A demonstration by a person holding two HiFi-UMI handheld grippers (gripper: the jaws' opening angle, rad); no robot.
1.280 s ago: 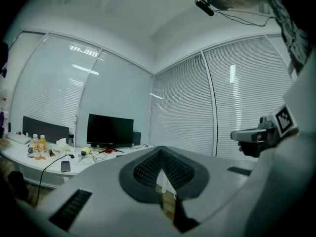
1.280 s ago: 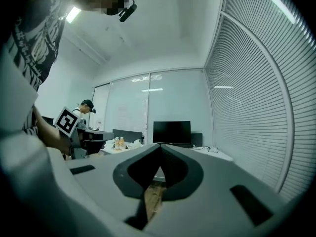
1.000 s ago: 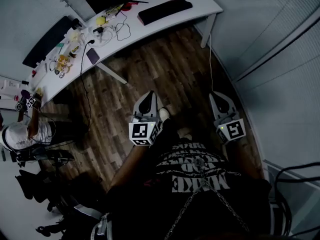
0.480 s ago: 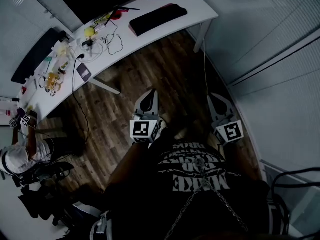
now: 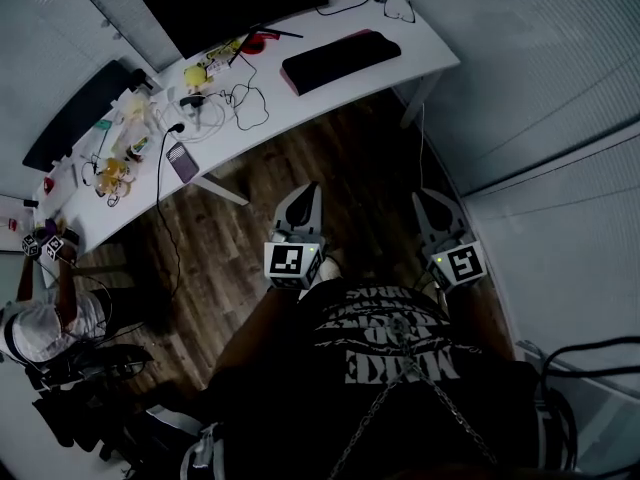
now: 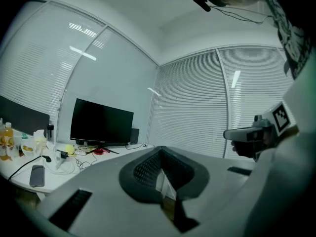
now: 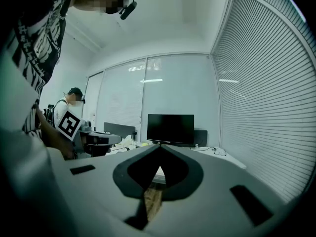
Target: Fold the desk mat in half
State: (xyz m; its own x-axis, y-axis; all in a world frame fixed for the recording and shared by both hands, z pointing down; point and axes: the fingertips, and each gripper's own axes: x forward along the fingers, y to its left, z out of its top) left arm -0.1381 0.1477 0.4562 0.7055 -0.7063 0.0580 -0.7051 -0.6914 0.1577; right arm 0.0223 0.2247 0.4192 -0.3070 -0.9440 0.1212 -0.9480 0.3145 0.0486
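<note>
Left gripper and right gripper jaws together, empty. Desk mat flat on white surface, well ahead. Best to approach squarely, opening jaws before its near edge.

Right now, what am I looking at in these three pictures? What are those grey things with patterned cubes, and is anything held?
There is no robot: a person standing on a wooden floor holds a two-jaw gripper in each hand; the cubes are part of them. The top-down picture comes from a camera on the person's head: left gripper on its left, right gripper on its right. The other two come from cameras riding on each gripper, looking along its jaws. Both pairs of jaws are closed, with nothing between them. Ahead stands a white desk carrying a dark desk mat, lying flat, a monitor, a phone and loose cables.
</note>
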